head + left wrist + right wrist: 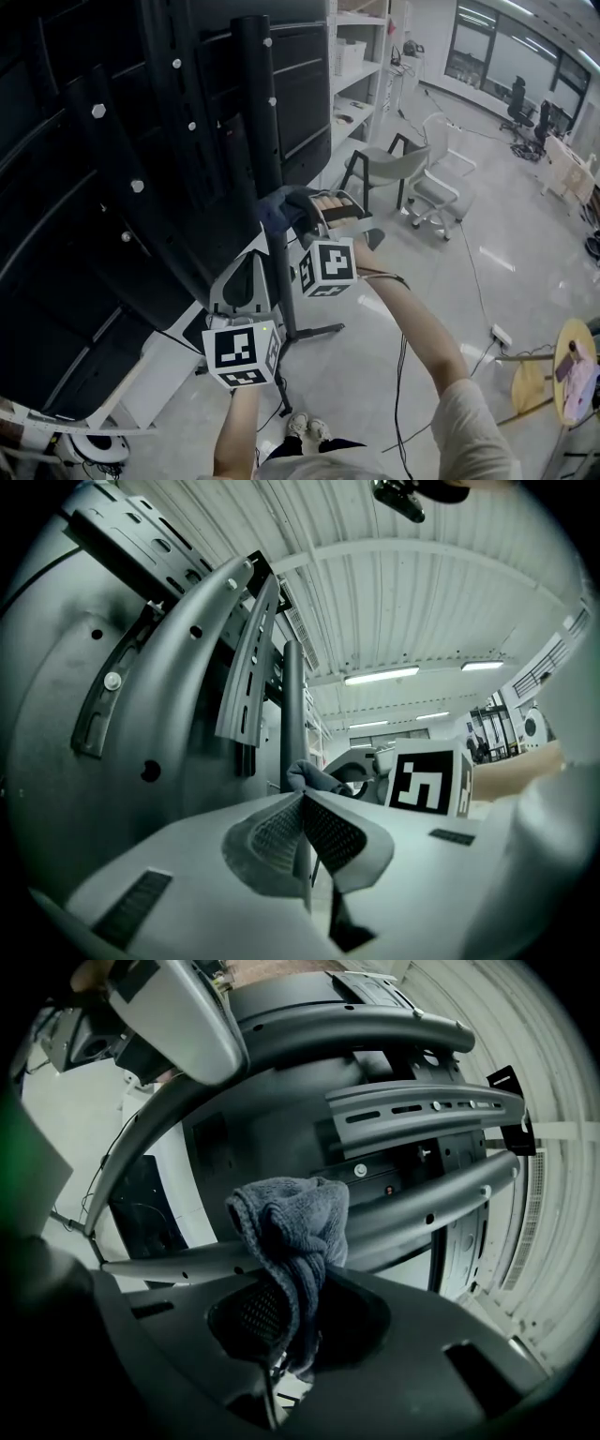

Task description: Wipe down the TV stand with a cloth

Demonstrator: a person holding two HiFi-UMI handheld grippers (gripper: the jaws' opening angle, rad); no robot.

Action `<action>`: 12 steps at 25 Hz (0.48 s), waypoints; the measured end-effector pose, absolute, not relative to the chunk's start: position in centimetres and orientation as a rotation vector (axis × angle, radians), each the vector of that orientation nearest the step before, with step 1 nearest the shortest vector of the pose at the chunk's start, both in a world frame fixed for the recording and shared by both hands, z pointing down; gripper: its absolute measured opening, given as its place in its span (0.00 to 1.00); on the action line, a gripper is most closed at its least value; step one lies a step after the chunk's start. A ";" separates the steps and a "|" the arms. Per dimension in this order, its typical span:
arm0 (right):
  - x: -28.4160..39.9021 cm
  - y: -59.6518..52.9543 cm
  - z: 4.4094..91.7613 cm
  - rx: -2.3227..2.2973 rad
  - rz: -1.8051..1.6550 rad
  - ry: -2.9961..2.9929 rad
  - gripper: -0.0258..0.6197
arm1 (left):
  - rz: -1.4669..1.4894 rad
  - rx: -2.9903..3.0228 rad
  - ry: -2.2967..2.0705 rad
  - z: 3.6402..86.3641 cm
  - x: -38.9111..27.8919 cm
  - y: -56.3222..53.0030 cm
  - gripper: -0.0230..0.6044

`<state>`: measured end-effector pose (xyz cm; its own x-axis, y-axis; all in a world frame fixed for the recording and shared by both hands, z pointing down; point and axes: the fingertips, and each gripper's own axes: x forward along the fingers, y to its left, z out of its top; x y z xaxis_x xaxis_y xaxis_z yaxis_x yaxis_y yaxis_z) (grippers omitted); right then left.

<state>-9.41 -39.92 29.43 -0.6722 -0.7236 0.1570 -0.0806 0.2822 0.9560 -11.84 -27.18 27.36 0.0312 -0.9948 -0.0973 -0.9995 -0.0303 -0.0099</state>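
The TV stand's black upright pole [258,112] rises behind the dark screen back [84,187] with its mounting rails. A grey-blue cloth [279,208] is pressed against the pole, and my right gripper [298,212] is shut on it. In the right gripper view the cloth [291,1227] bunches out of the right gripper [292,1309] against the pole [422,1206]. My left gripper [246,272] hangs lower, just left of the pole, shut with nothing in it. From the left gripper [302,803] I see the pole [293,705] and the cloth [314,778] just ahead.
The stand's base legs [314,330] spread on the glossy floor beside my feet. A grey chair [389,169] and a white office chair [439,192] stand to the right. White shelves [356,56] are behind. A power strip [500,335] and cable lie on the floor.
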 end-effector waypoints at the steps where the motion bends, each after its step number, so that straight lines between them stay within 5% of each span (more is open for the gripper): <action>1: -9.4 -39.9 30.0 0.714 -1.416 -1.965 0.13 | 0.090 -2.204 2.145 27.9 -11.9 -27.3 0.06; 12: -9.3 -39.7 38.4 0.641 -1.365 -1.971 0.13 | -0.004 -2.234 2.235 33.9 -12.4 -28.8 0.06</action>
